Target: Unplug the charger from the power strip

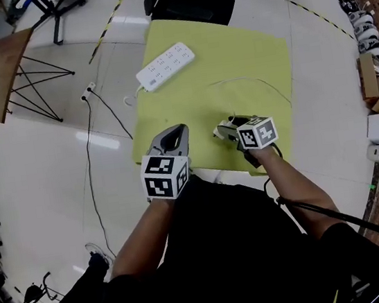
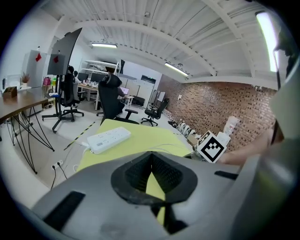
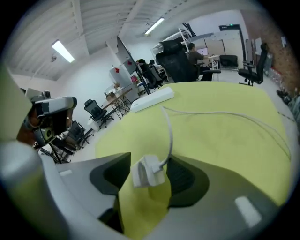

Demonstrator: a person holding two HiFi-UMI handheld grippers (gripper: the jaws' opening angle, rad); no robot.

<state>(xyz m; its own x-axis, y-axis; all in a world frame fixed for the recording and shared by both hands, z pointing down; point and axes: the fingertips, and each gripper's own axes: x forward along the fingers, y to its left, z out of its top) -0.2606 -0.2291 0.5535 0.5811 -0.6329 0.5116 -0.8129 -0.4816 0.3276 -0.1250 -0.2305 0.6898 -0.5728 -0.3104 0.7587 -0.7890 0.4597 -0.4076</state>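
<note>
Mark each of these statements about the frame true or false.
1. The white charger block is plugged into the white multi-socket power strip. False: it sits between the right tongs, well apart from the strip.
2. The right tongs stand open around the charger. True.
3. The left tongs grip the charger. False: they are closed with nothing between them.
4. The power strip lies on the yellow-green tabletop. True.
</note>
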